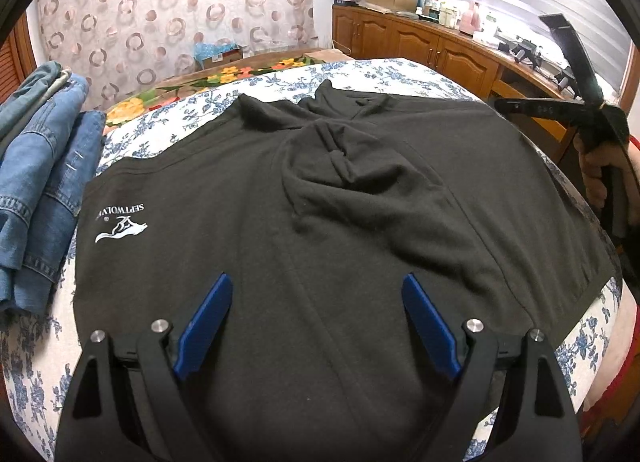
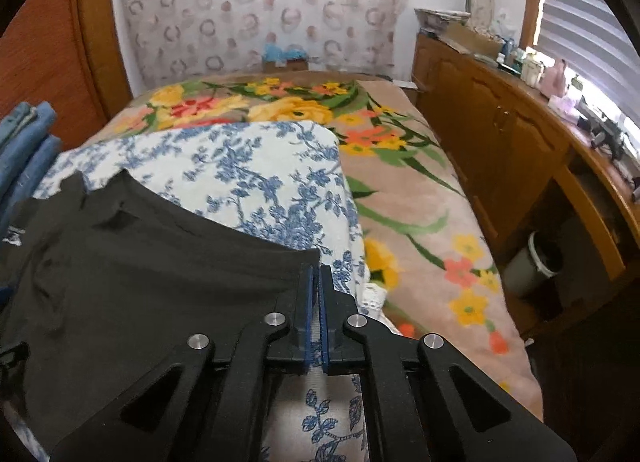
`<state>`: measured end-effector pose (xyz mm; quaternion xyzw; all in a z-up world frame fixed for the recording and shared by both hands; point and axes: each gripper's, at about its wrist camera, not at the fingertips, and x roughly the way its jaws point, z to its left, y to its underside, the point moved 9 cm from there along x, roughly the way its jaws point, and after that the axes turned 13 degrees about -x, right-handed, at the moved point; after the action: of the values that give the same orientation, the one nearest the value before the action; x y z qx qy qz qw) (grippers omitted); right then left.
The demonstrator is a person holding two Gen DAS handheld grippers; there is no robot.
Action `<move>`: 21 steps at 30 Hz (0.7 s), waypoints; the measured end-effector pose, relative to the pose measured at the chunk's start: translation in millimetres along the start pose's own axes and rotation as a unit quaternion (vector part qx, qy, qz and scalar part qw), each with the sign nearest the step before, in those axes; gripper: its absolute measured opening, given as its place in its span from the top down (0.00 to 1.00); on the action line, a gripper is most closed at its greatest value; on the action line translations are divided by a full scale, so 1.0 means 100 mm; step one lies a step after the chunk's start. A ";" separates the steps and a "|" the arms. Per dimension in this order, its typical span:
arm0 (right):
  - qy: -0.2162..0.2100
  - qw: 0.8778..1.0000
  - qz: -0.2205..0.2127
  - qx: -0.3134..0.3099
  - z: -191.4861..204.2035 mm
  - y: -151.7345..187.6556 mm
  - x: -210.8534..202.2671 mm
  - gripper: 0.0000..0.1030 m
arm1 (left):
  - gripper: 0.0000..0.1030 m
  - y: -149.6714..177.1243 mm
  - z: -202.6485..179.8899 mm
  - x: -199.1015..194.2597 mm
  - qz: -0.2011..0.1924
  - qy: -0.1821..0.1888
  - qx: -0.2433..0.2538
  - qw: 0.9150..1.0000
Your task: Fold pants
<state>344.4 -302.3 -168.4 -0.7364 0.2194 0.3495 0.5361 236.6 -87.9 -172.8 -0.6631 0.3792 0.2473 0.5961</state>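
Observation:
Black pants (image 1: 304, 198) with a white logo (image 1: 120, 228) lie spread on a blue-flowered white sheet (image 1: 192, 110), waistband and drawstring bunched in the middle. My left gripper (image 1: 316, 298) is open just above the near part of the pants, blue pads wide apart. My right gripper (image 2: 316, 274) is shut at the right corner of the black pants (image 2: 140, 274); whether cloth is pinched between the pads I cannot tell. The right gripper also shows in the left wrist view (image 1: 592, 114), held by a hand at the right edge of the bed.
A stack of folded blue jeans (image 1: 36, 182) lies on the left of the bed. A flowered blanket (image 2: 400, 190) covers the far and right part. A wooden cabinet (image 2: 500, 130) with clutter stands on the right, a bin (image 2: 532, 262) below it.

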 end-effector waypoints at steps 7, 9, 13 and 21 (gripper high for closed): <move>-0.019 0.999 -0.026 -0.006 0.15 0.08 -0.27 0.71 | 0.14 0.00 0.00 0.00 0.000 -0.001 0.001 1.000; -0.032 0.999 -0.041 -0.009 0.28 0.17 -0.46 0.68 | 0.14 0.00 0.00 0.00 0.000 -0.001 0.000 1.000; -0.057 0.996 -0.057 -0.032 0.63 0.40 -0.75 0.67 | 0.14 0.00 -0.01 0.00 0.000 -0.001 0.000 1.000; -0.094 0.992 -0.067 -0.058 1.24 0.80 -1.01 0.64 | 0.14 0.01 0.00 0.00 0.001 0.001 0.007 1.000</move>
<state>187.0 -216.5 -165.7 -0.7433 0.0976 0.3928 0.5326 235.7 -88.3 -173.1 -0.6588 0.3826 0.2444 0.5999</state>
